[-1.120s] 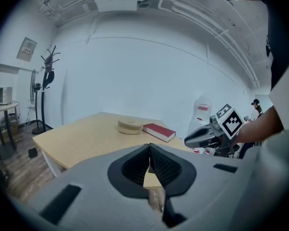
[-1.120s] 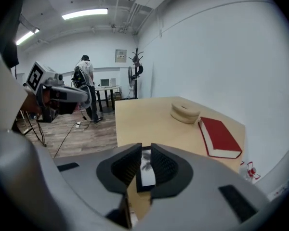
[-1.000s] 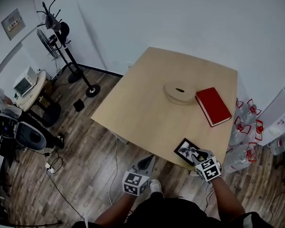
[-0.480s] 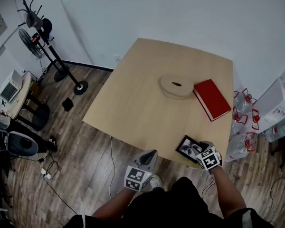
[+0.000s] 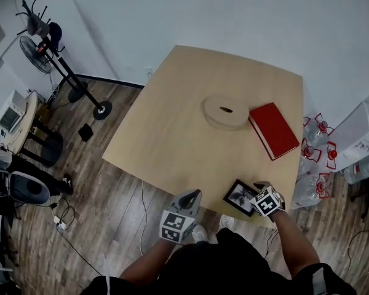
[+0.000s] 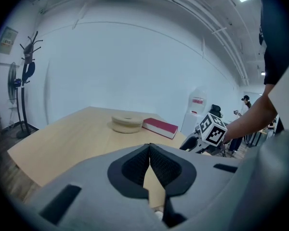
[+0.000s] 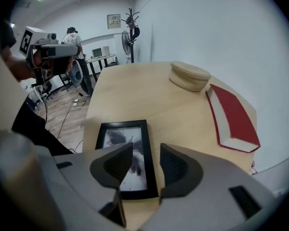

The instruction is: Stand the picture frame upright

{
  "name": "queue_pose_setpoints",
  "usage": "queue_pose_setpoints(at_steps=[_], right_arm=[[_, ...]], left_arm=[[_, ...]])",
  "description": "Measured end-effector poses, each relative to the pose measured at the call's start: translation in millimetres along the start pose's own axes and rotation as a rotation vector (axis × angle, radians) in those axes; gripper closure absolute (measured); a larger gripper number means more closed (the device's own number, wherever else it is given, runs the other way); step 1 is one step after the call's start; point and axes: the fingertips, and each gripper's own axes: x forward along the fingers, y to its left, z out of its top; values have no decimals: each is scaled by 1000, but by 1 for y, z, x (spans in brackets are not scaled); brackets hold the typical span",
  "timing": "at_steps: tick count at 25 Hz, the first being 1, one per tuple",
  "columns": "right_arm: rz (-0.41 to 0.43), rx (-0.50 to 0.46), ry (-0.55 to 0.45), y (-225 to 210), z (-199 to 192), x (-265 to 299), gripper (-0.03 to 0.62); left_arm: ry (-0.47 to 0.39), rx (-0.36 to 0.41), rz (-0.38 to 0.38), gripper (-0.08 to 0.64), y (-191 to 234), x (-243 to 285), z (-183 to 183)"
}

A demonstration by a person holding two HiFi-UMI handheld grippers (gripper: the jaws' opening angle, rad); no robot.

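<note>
Black-edged and flat on its back, the picture frame [image 5: 239,196] is lying at the lower right of the head view, close to the near edge of the pale wooden table [image 5: 184,121]. It is not yet standing.

The right tongs [image 5: 256,193] are hovering at the frame's right end. In the right gripper view these tongs [image 7: 145,160] are gaping moderately wide and gripping nothing, with the frame [image 7: 126,153] lying below and just beyond the tips. They are probably lining up over one long rail so that closing would pinch an edge and tip the frame up.

The left tongs [image 5: 195,195] are waiting at lower centre, off the table's edge. In the left gripper view these tongs [image 6: 149,153] are pressed together and empty, likely being kept clear until a steadying touch is needed.

A red book [image 5: 273,129] and a round wooden disc [image 5: 226,110] are resting well apart from the frame, toward the upper right.

Compared with a second ago, the frame is lying in much the same spot and is no more upright. The right tongs are staying beside it, and the left tongs are sitting slightly higher in the view.
</note>
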Motion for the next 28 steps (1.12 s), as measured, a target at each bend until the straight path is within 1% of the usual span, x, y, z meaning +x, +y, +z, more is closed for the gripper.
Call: queue_pose_setpoints(at_steps=[4, 12, 17, 20, 22, 24, 28], right_arm=[[60, -9, 22, 0, 5, 11, 431], [182, 10, 101, 3, -8, 28, 431], [245, 6, 131, 3, -10, 33, 431], [288, 24, 145, 2, -13, 36, 431], [309, 32, 159, 3, -13, 36, 431], [324, 35, 169, 4, -14, 36, 453], [324, 42, 180, 4, -14, 36, 471]], left_arm=[[14, -31, 15, 554, 1, 15, -1], [35, -48, 39, 554, 3, 26, -2], [42, -66, 67, 554, 10, 29, -6], [39, -70, 75, 554, 10, 33, -7], [33, -74, 75, 554, 9, 34, -6], [29, -81, 74, 554, 9, 35, -4], [20, -103, 78, 554, 12, 37, -1]])
